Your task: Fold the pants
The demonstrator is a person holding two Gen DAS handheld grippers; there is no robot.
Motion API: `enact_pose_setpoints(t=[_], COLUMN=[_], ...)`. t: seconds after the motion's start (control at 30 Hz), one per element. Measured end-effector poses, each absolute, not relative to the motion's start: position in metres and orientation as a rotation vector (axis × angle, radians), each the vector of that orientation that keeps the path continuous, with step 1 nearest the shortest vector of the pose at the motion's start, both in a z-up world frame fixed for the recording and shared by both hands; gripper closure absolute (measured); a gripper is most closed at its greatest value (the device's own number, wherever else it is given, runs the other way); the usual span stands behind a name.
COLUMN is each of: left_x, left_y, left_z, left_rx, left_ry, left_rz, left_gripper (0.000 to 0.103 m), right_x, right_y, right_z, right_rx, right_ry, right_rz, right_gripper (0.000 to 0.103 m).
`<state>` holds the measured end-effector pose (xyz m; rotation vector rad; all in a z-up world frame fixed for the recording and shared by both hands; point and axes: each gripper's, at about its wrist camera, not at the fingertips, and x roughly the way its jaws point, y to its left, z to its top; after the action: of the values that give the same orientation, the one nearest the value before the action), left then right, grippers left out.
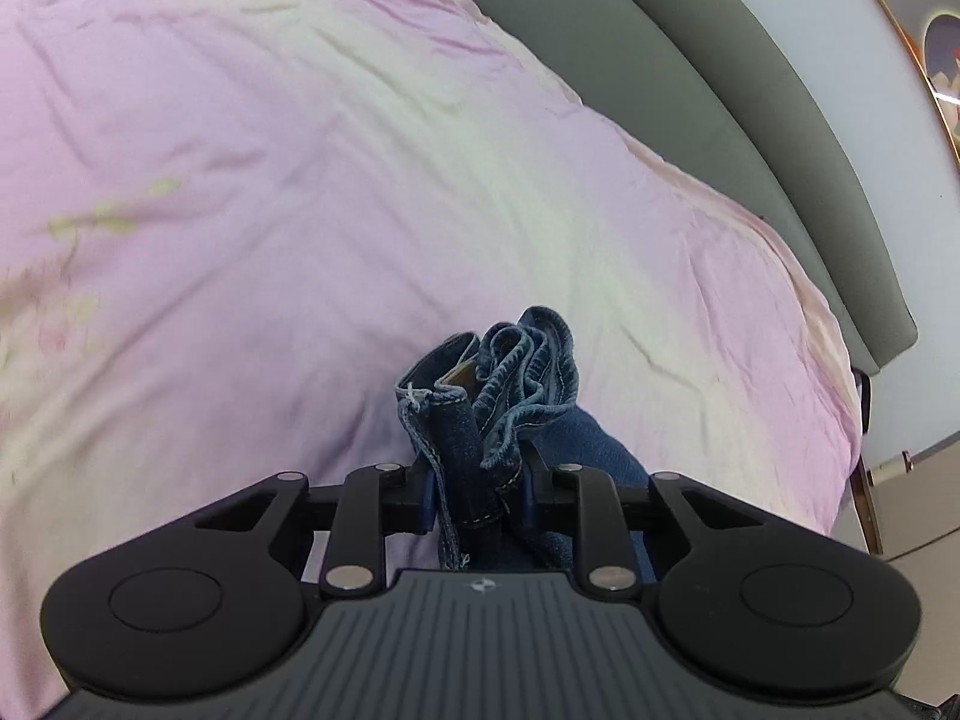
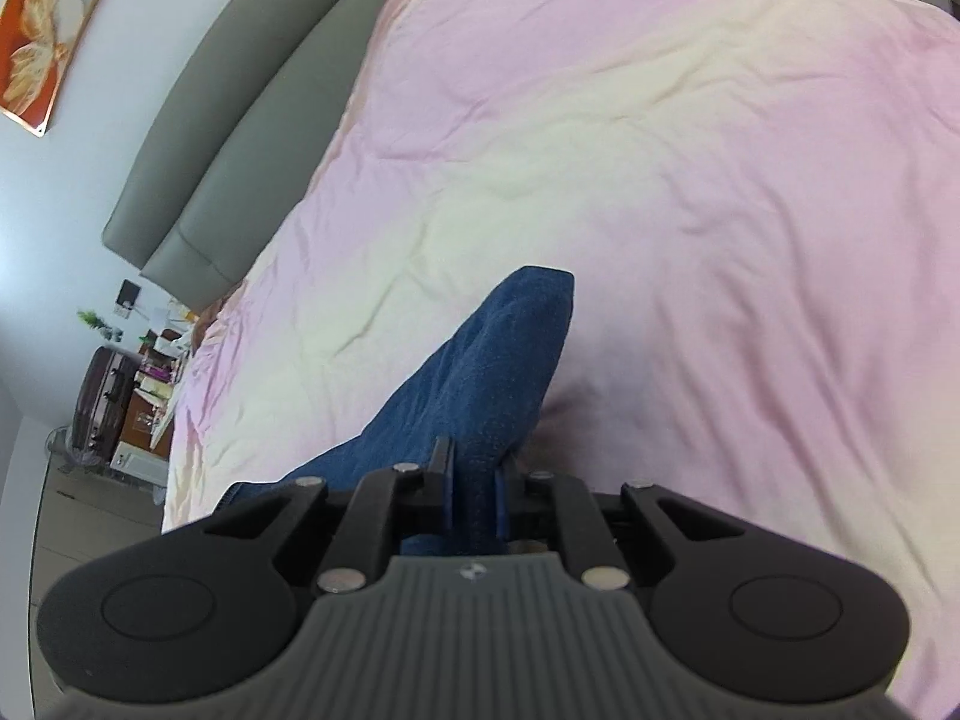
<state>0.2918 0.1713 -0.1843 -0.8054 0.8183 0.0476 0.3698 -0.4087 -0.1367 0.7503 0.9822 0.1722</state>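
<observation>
- The left gripper (image 1: 477, 495) has its fingers closed tight on a bunched wad of the pants (image 1: 510, 384); seams, hems and a tan patch stick up past the fingertips, above the pink bedspread (image 1: 270, 180)
- The right gripper (image 2: 474, 501) is likewise clamped narrow on a smoother fold of the same dark blue denim, which sticks out beyond the fingers and trails off toward the grey headboard (image 2: 198, 138) side of the bedspread
- The pants are lifted off the bedspread at both grips; how much cloth rests on it cannot be told
- Progress, as a judgement: early. Both ends are gripped, but the cloth is bunched, not laid flat, and no neat fold shows. Spreading the pants on the bedspread, aligning the legs and making the folds all seem to be left
- Writing: none readable. Each gripper body carries a small pale emblem, and the tan patch on the denim is too creased to read
</observation>
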Motion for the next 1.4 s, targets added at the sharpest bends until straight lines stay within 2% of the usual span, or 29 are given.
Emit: enact_pose_setpoints(t=[0.17, 0.23, 0.27, 0.4, 0.47, 0.5, 0.53, 0.6, 0.73, 0.8, 0.93, 1.0, 1.07, 1.13, 1.2, 1.27, 1.4], left_x=[0.278, 0.284, 0.287, 0.283, 0.279, 0.277, 0.273, 0.262, 0.246, 0.249, 0.262, 0.267, 0.269, 0.275, 0.280, 0.283, 0.288], left_y=[0.157, 0.160, 0.161, 0.157, 0.157, 0.157, 0.157, 0.158, 0.157, 0.136, 0.073, 0.044, 0.018, -0.007, -0.029, -0.049, -0.079], left_z=[-0.213, -0.223, -0.228, -0.229, -0.224, -0.219, -0.213, -0.196, -0.163, -0.151, -0.146, -0.148, -0.151, -0.155, -0.161, -0.167, -0.183], left_rx=[-0.736, -0.726, -0.710, -0.605, -0.573, -0.568, -0.565, -0.538, -0.573, -0.485, -0.232, -0.179, -0.144, -0.113, -0.089, -0.049, -0.010], left_ry=[0.859, 0.884, 0.898, 0.889, 0.880, 0.878, 0.865, 0.815, 0.712, 0.711, 0.756, 0.769, 0.778, 0.799, 0.822, 0.834, 0.842], left_rz=[0.067, 0.091, 0.092, 0.112, 0.133, 0.149, 0.166, 0.228, 0.182, 0.120, 0.011, -0.060, -0.127, -0.203, -0.282, -0.349, -0.446], left_gripper=[0.071, 0.055, 0.051, 0.020, 0.016, 0.016, 0.018, 0.023, 0.023, 0.024, 0.035, 0.040, 0.050, 0.070, 0.076, 0.087, 0.092], right_x=[0.307, 0.298, 0.297, 0.298, 0.295, 0.296, 0.295, 0.293, 0.281, 0.275, 0.271, 0.274, 0.279, 0.288, 0.297, 0.306, 0.320], right_y=[-0.440, -0.440, -0.437, -0.434, -0.435, -0.435, -0.436, -0.438, -0.432, -0.425, -0.409, -0.403, -0.404, -0.409, -0.418, -0.424, -0.432], right_z=[-0.175, -0.190, -0.199, -0.222, -0.228, -0.229, -0.229, -0.223, -0.198, -0.186, -0.175, -0.176, -0.179, -0.182, -0.186, -0.188, -0.190], right_rx=[0.750, 0.720, 0.703, 0.605, 0.553, 0.525, 0.496, 0.454, 0.253, 0.164, 0.062, 0.030, 0.038, 0.086, 0.140, 0.154, 0.136], right_ry=[1.045, 1.048, 1.054, 1.096, 1.114, 1.122, 1.125, 1.123, 1.084, 1.057, 1.028, 1.047, 1.079, 1.115, 1.141, 1.157, 1.146], right_rz=[0.062, 0.038, 0.022, -0.040, -0.046, -0.052, -0.062, -0.061, -0.034, 0.001, 0.096, 0.122, 0.148, 0.165, 0.179, 0.180, 0.185], right_gripper=[0.096, 0.096, 0.096, 0.091, 0.084, 0.072, 0.063, 0.060, 0.056, 0.056, 0.056, 0.053, 0.049, 0.042, 0.041, 0.041, 0.041])
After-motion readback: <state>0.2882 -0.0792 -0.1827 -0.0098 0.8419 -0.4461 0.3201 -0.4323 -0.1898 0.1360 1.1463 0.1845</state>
